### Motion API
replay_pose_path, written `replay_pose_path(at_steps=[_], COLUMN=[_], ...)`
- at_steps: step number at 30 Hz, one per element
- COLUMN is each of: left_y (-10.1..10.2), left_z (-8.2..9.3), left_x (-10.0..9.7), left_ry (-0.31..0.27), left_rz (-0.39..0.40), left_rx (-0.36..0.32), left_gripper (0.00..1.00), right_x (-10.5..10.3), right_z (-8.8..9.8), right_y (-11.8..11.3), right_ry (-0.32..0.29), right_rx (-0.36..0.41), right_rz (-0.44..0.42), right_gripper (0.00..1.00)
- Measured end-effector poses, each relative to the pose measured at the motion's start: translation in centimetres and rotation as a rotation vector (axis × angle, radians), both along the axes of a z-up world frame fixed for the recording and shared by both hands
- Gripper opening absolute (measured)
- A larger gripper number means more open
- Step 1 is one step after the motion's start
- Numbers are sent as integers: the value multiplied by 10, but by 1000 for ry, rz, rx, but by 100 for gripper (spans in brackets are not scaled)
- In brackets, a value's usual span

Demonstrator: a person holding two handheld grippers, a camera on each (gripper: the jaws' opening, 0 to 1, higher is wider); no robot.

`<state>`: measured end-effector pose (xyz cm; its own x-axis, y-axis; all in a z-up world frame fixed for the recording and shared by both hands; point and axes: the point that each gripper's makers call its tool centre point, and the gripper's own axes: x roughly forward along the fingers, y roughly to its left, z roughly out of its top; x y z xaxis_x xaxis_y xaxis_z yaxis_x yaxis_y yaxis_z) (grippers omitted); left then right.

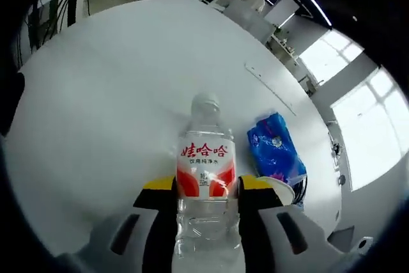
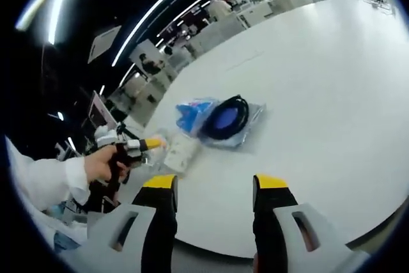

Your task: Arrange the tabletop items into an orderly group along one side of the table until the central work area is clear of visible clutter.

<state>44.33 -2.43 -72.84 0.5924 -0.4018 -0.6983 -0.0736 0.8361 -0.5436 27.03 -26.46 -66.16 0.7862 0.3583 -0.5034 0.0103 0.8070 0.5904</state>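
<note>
A clear water bottle with a red and white label and a clear cap lies along my left gripper, whose yellow-tipped jaws are shut on its sides. Just to its right on the white table lies a blue tissue packet. In the right gripper view, a hand holds the left gripper with the bottle at the table's left edge. Beside it are the blue packet and a coiled black cable in a clear bag. My right gripper stands open above the near table edge, with nothing between its jaws.
A white cup rim and a bit of black cable sit right of the left jaws. A thin strip lies further out on the table. Desks and windows surround the room. A white sleeve shows at the left.
</note>
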Motion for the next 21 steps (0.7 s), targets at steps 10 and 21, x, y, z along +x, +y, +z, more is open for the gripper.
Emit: replay_pose_path(at_steps=[10, 21], left_y=[3, 1], left_z=[31, 58], left_x=[3, -11], left_ry=[-208, -336], left_rz=[-24, -63], left_rx=[-47, -97], left_gripper=[35, 36], right_x=[37, 93], right_z=[29, 71], right_y=[34, 104], right_ry=[-75, -177], right_rx=[57, 91], right_rz=[84, 265], right_gripper=[46, 47])
